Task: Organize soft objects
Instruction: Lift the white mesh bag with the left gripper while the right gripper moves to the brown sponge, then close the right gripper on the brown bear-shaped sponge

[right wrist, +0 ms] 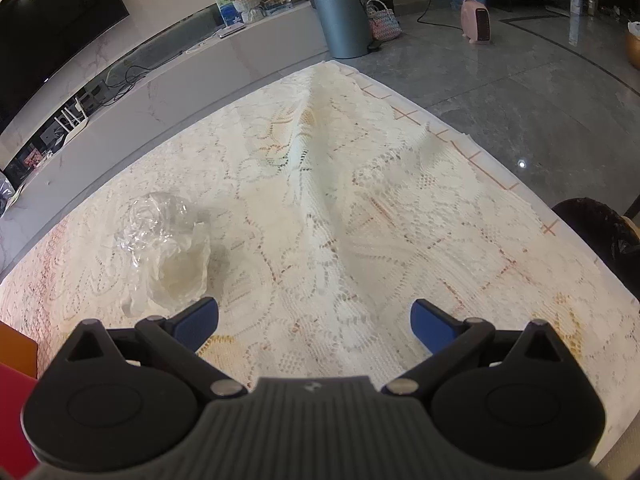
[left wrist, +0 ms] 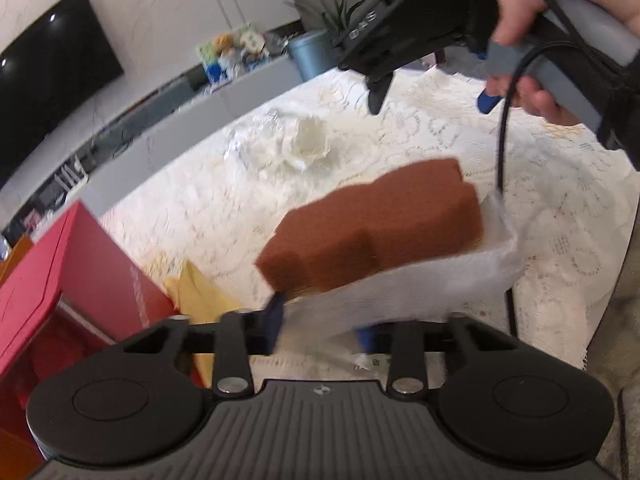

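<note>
I hold the left gripper (left wrist: 320, 320) tilted downward, its 2 blue fingers (left wrist: 274, 320) drawn close and clamped on the white-wrapped brown sponge (left wrist: 372, 228). The right gripper (right wrist: 314, 322) points downward with jaws spread wide, nothing between them; my right hand (left wrist: 560, 28) wraps its grey handle.

I am seeing three soft things over a cream lace tablecloth (right wrist: 360, 208).

A rust-brown sponge (left wrist: 372, 232) with stepped edges is lying tilted on a white mesh wrap (left wrist: 420, 280), both blurred and hanging above the cloth. A crumpled clear plastic bag (right wrist: 168, 248) is resting on the cloth, well apart from them, and a yellow cloth (left wrist: 204, 296) is lying beside a red box (left wrist: 80, 276).
</note>
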The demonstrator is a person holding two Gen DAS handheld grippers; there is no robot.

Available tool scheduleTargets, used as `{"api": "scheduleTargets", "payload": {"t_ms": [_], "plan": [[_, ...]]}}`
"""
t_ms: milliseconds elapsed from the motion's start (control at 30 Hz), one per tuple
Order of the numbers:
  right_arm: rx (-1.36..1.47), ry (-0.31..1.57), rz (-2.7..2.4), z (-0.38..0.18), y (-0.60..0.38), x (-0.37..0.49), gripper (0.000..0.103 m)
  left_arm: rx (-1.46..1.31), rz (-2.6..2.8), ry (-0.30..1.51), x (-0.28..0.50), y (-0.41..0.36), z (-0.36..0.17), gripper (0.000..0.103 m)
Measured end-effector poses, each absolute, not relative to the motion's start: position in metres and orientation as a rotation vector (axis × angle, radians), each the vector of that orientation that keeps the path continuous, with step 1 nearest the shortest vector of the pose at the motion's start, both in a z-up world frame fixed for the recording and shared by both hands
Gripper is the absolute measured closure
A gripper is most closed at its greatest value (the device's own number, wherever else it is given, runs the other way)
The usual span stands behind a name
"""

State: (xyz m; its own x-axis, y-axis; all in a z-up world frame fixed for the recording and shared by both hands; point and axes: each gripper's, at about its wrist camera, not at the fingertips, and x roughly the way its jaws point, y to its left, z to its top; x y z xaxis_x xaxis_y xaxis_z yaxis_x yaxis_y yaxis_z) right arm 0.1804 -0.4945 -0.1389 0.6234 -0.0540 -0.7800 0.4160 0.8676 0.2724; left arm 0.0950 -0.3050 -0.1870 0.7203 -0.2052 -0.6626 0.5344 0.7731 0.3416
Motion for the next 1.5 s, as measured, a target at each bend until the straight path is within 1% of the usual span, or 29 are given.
{"api": "scheduleTargets", "payload": {"t_ms": [33,100,367,567,667,833,900,967,1067,1300,1500], "plan": [[0.458,0.863,-0.278,-0.139,-0.495,0.18,0.003,0.557,-0.446,0.662,0.093,-0.304,-0.186,0.099],[0.459,0.864,-0.245,-0.139,-0.494,0.179,0.003,0.552,-0.459,0.689,0.091,-0.3,-0.183,0.101],[0.435,0.865,-0.168,-0.131,-0.49,0.165,0.003,0.551,-0.517,0.673,0.075,-0.273,-0.142,0.101],[0.394,0.858,-0.039,-0.114,-0.464,0.153,0.002,0.421,-0.529,0.758,0.079,-0.238,-0.115,0.101],[0.368,0.952,0.041,-0.118,-0.442,0.157,0.002,0.347,-0.524,0.77,0.077,-0.22,-0.099,0.101],[0.09,1.037,0.072,-0.134,-0.391,0.157,0.002,0.181,-0.501,0.783,0.08,-0.187,-0.079,0.101],[0.037,1.09,0.099,-0.146,-0.378,0.161,0.003,0.134,-0.478,0.782,0.082,-0.177,-0.075,0.101],[0.03,1.068,0.126,-0.145,-0.376,0.157,0.003,0.091,-0.472,0.777,0.083,-0.168,-0.072,0.101],[0.069,1.083,0.131,-0.144,-0.376,0.154,0.003,0.053,-0.48,0.767,0.081,-0.155,-0.071,0.101],[0.007,1.101,0.107,-0.143,-0.357,0.15,0.003,-0.009,-0.45,0.811,0.092,-0.139,-0.08,0.101],[-0.069,1.168,0.09,-0.161,-0.338,0.149,0.003,-0.045,-0.426,0.85,0.099,-0.128,-0.089,0.101]]}}
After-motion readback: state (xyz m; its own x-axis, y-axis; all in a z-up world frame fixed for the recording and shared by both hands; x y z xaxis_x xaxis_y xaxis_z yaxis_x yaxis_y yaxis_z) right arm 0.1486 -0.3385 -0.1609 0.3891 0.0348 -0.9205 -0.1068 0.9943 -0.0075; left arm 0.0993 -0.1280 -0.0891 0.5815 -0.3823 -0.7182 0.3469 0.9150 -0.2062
